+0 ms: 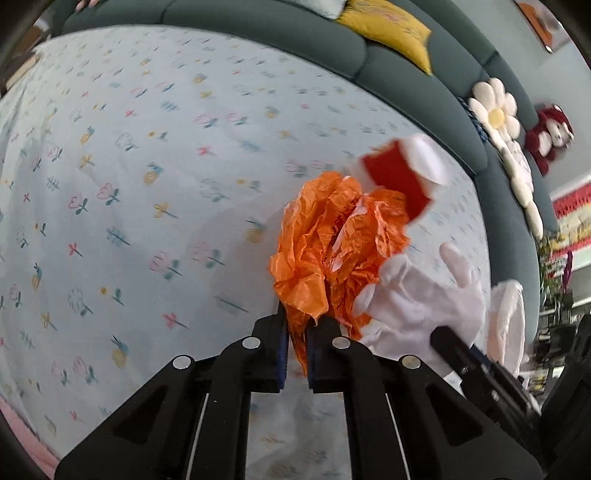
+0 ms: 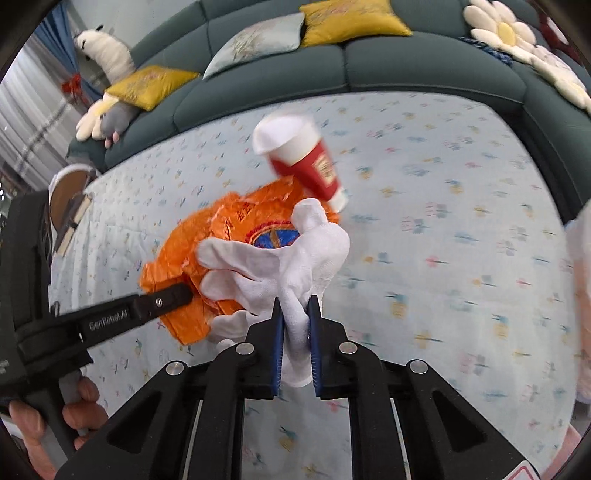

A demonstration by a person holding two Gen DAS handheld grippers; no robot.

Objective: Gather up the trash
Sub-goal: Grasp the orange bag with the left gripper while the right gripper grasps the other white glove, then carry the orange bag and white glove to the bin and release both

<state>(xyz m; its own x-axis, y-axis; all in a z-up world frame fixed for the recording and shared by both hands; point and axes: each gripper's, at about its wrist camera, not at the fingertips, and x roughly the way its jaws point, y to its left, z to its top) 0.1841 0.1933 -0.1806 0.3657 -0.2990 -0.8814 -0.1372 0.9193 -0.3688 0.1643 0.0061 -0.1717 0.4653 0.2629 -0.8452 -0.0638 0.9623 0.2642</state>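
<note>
My left gripper point(image 1: 297, 326) is shut on a crumpled orange plastic bag point(image 1: 332, 240) and holds it above the flowered sheet. My right gripper point(image 2: 296, 310) is shut on a white cloth glove point(image 2: 280, 258), which hangs against the bag point(image 2: 221, 236). The glove also shows in the left wrist view point(image 1: 417, 295), beside the bag, with the right gripper's finger point(image 1: 454, 350) under it. A red and white paper cup point(image 2: 303, 158) is blurred, tilted, just beyond the bag; it also shows in the left wrist view point(image 1: 402, 173). The left gripper's finger point(image 2: 162, 299) reaches in from the left.
A bed with a pale flowered sheet point(image 1: 147, 166) fills both views. A dark green padded headboard point(image 2: 369, 66) curves behind it, with yellow cushions point(image 2: 351, 18), a flower cushion point(image 1: 496, 110) and plush toys point(image 2: 107, 55). A round object point(image 2: 70, 192) lies at the bed's left edge.
</note>
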